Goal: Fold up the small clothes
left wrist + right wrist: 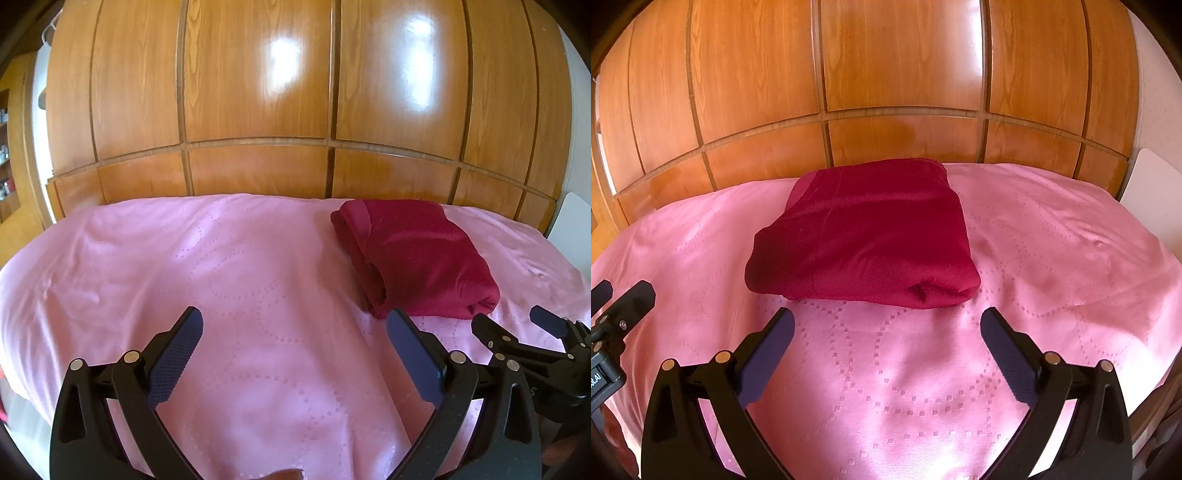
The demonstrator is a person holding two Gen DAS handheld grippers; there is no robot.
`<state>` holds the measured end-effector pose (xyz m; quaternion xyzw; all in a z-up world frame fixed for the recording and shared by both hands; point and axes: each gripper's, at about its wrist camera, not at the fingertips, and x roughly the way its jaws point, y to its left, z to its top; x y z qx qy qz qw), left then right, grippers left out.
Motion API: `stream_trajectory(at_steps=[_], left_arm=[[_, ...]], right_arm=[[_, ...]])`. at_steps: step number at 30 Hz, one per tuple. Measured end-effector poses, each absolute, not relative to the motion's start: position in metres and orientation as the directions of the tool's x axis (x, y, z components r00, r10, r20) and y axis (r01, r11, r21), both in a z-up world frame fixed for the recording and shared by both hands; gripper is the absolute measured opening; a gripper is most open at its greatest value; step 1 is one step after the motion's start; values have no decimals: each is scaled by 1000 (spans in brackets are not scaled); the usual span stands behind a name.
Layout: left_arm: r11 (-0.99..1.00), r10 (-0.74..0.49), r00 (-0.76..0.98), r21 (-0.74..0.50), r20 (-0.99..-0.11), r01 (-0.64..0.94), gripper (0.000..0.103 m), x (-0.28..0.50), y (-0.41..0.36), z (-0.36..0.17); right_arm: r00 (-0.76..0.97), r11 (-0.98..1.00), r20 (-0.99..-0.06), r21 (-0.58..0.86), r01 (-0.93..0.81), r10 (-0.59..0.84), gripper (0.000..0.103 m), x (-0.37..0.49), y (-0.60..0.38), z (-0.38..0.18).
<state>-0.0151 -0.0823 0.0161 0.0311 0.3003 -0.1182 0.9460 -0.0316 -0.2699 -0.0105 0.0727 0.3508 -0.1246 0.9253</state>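
Note:
A dark red garment [864, 232] lies folded into a thick rectangle on the pink bedspread [923, 369]; it also shows in the left wrist view [417, 258], at the right. My right gripper [886, 321] is open and empty, just short of the garment's near edge and above the spread. My left gripper [295, 321] is open and empty, to the left of the garment over bare bedspread [184, 277]. The right gripper [513, 321] shows at the right edge of the left wrist view, and the left gripper [624, 291] at the left edge of the right wrist view.
A glossy wooden wardrobe [897, 74] stands right behind the bed. A white panel [1156, 192] stands at the far right. Shelves [5, 155] show at the far left. The bed's edge drops off at left and right.

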Motion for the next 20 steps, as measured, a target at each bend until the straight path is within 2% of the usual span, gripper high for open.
stream_trajectory(at_steps=[20], left_arm=[[976, -180, 770, -15, -612, 217, 99, -4, -82, 10]], right_arm=[[717, 958, -674, 47, 282, -178, 101, -29, -278, -16]])
